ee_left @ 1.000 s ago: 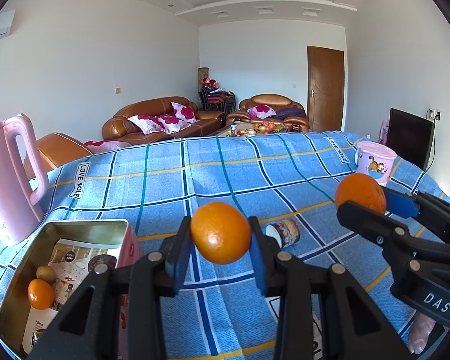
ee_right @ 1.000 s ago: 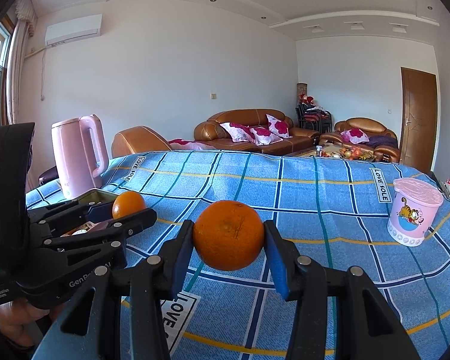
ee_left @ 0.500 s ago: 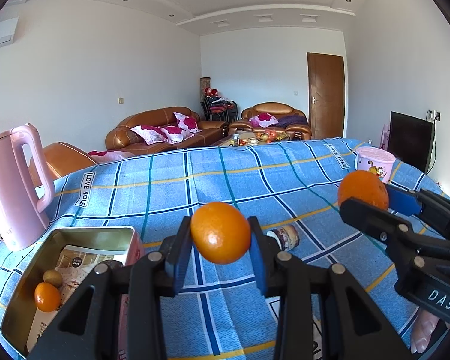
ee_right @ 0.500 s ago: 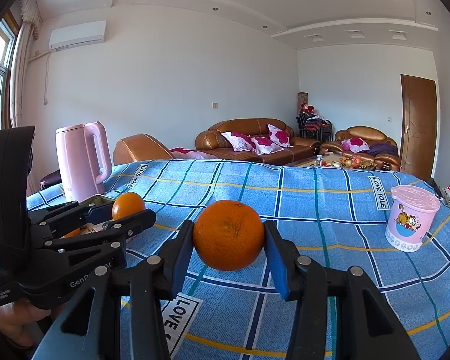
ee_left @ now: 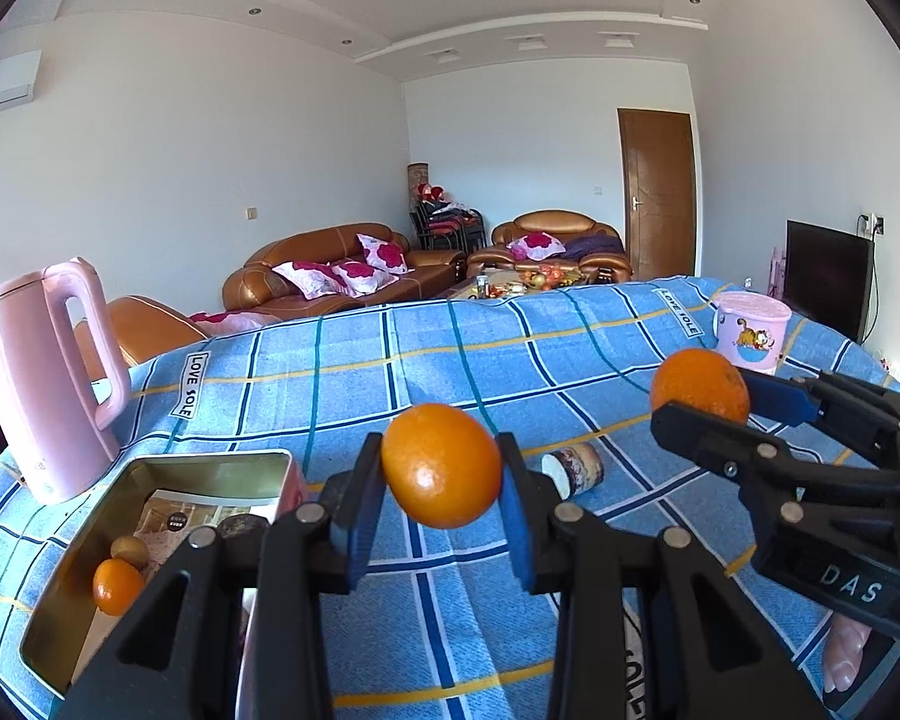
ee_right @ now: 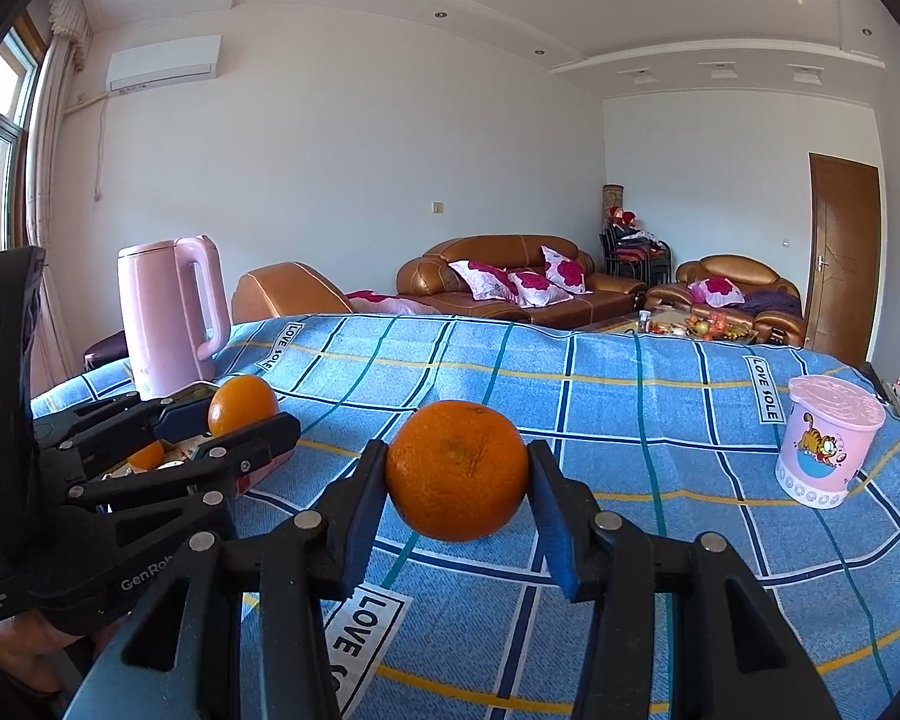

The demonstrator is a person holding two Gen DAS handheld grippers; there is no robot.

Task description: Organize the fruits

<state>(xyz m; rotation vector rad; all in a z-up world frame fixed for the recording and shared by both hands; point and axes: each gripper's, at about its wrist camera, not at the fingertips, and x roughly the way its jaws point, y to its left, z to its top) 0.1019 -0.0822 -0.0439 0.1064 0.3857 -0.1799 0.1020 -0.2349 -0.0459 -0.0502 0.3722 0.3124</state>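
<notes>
Blue plaid surface [ee_left: 342, 384] in a living room, sofa [ee_left: 330, 276] behind, pink kettle [ee_left: 42, 378] beside open tin [ee_left: 60, 618], left hand-held gripper [ee_left: 441, 474] pinching an orange [ee_left: 441, 465] above the surface right of the tin, right hand-held gripper [ee_right: 457, 471] pinching a second orange [ee_right: 457, 468] further right.

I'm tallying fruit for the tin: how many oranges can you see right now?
3. One in the left gripper, one in the right gripper, and a smaller one inside the tin at. More may lie hidden in the tin.
</notes>
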